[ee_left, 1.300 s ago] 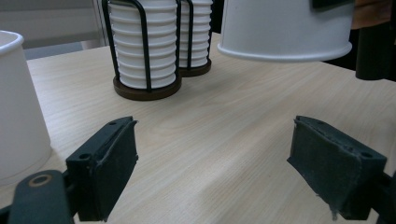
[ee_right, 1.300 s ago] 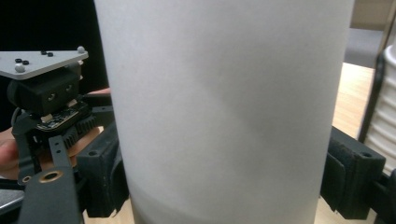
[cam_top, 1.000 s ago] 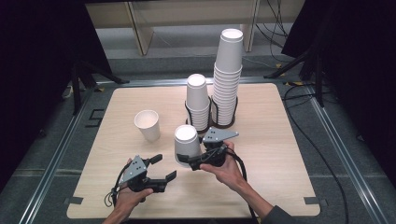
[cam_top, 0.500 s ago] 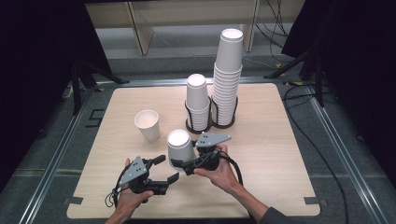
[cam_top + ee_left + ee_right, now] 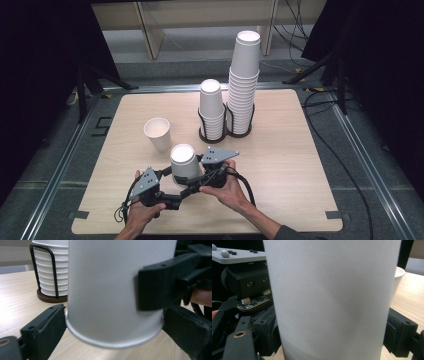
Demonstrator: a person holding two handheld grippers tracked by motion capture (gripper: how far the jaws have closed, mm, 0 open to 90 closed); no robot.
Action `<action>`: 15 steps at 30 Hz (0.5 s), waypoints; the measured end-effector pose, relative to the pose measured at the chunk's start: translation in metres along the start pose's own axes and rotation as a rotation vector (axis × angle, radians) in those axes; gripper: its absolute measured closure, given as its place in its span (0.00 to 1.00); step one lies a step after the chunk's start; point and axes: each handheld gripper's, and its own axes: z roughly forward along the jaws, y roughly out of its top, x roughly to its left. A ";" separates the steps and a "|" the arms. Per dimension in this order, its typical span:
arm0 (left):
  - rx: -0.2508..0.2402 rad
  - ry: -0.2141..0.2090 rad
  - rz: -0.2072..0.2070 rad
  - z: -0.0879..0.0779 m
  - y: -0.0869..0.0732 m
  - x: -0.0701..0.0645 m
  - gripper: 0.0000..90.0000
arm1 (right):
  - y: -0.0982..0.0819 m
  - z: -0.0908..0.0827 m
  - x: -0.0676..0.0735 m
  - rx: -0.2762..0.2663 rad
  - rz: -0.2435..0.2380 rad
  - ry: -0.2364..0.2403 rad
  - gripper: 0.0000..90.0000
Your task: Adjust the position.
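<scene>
A white paper cup hangs upside down just above the table's front middle. My right gripper is shut on its side wall, and in the right gripper view the cup spans the whole gap between the jaws of that gripper. My left gripper comes in from the lower left, open. In the left gripper view its jaws flank the rim of the cup, close against it on both sides of that gripper.
An upright white cup stands on the wooden table left of the held one. Behind, a black wire holder carries a short cup stack and a tall stack.
The right gripper has carried the inverted cup toward the front left and down. The left gripper has moved so that its open jaws now stand on both sides of the cup's rim.
</scene>
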 end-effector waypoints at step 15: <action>-0.003 0.008 0.004 0.001 0.000 -0.001 0.00 | -0.002 0.008 0.010 -0.014 -0.005 0.050 0.20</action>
